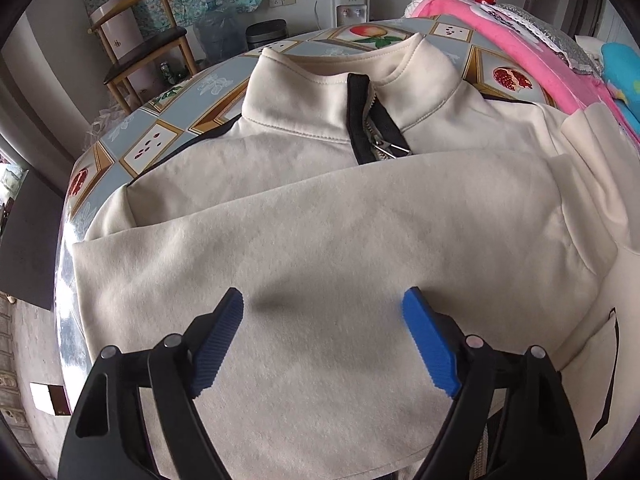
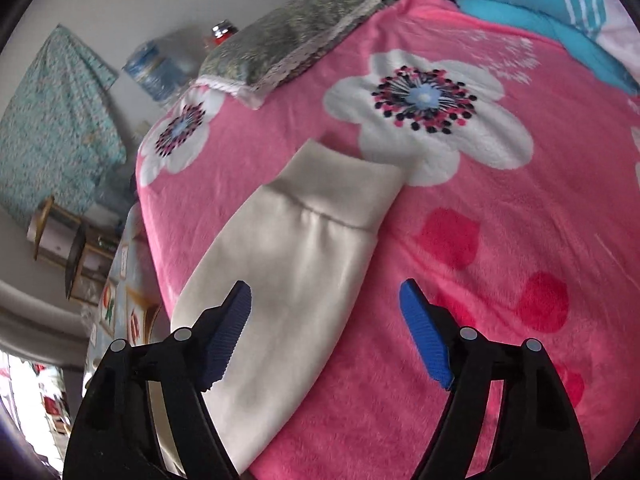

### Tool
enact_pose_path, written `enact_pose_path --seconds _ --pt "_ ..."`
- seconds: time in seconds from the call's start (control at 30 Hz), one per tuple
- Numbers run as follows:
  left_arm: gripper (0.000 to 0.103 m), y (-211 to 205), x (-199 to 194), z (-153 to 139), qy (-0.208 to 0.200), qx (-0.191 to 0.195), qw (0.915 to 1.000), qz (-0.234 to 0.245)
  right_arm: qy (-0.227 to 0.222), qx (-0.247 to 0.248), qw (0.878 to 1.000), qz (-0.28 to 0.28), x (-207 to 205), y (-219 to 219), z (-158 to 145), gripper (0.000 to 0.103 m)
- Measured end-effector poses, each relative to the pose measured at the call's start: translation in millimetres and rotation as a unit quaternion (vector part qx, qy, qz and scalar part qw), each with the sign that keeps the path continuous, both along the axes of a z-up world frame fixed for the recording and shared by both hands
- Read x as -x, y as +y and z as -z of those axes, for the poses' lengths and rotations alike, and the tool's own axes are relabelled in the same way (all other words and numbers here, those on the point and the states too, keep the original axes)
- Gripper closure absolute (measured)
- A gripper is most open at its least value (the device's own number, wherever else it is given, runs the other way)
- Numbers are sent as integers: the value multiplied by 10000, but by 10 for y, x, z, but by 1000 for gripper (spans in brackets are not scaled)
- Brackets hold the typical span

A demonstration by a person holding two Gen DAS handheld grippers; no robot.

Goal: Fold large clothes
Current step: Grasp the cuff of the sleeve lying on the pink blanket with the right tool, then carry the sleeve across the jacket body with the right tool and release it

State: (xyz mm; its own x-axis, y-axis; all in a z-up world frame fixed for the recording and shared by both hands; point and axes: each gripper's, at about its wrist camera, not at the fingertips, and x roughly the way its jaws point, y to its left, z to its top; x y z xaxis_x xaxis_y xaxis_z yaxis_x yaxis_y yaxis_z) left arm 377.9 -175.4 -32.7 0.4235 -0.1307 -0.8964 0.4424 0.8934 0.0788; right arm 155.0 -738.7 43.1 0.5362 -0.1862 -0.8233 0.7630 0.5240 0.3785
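**Cream jacket on table, one sleeve out on pink blanket; both grippers empty**

While the left wrist view takes in most of the cream fleece zip-neck jacket point(image 1: 304, 216), the right wrist view catches only one sleeve of it.

Left wrist view: jacket lies flat on the fruit-patterned table point(image 1: 160, 136), stand-up collar at the far side, black-edged zipper point(image 1: 376, 128) partly open. One cream sleeve is folded across the chest, just below the zipper pull. Left gripper point(image 1: 323, 308) hangs over this folded sleeve, jaws spread wide, blue pads clear of the cloth, nothing between them. A wooden chair with dark seat point(image 1: 144, 48) and a white water dispenser point(image 1: 350, 4) stand beyond the table; neither is clearly shown in the other view.

Right wrist view: the cream ribbed-cuff sleeve point(image 2: 304, 236) stretches off the table edge onto a pink fleece blanket with white flowers point(image 2: 460, 208), cuff end farthest from the camera. Right gripper point(image 2: 326, 292) is above the sleeve's edge and the blanket, jaws well apart, holding nothing. A grey speckled cushion point(image 2: 304, 28) lies on the blanket's far end.
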Motion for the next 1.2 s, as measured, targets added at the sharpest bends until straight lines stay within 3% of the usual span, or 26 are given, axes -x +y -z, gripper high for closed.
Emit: enact_pose_path --seconds 0.23,0.33,0.37,0.4,0.47,0.6,0.8,0.93,1.1,1.2 --pt "23 32 -51 -8 97 34 9999 -125 -56 -583 9964 621 -67 -507 469 54" --pt "23 73 -78 -8 80 104 9996 -258 58 -319 9977 588 -128 -472 529 64" --pt "23 78 -85 -3 94 115 9995 -263 110 -178 9985 506 -157 -434 511 73" --pt "23 80 -88 1 99 127 9996 -251 106 -81 9992 385 -184 -388 486 89" --pt "23 77 -84 8 72 136 9996 -222 209 161 9992 292 -217 -310 414 91" --pt "23 77 -71 8 30 131 9997 -179 352 785 9962 143 -238 -87 139 94" --pt "23 136 32 -98 -214 22 9997 -153 19 1474 9887 -286 -239 352 -456 95" --pt "26 163 198 -153 -199 -61 9997 127 -305 1837 9793 -789 -259 816 -949 95" --pt "29 306 421 -234 -247 33 9993 267 -768 2275 9564 -1663 -289 1638 -1518 95" --pt "38 443 503 -263 -196 158 9994 219 -1006 2420 9386 -2244 -346 2214 -1723 95"
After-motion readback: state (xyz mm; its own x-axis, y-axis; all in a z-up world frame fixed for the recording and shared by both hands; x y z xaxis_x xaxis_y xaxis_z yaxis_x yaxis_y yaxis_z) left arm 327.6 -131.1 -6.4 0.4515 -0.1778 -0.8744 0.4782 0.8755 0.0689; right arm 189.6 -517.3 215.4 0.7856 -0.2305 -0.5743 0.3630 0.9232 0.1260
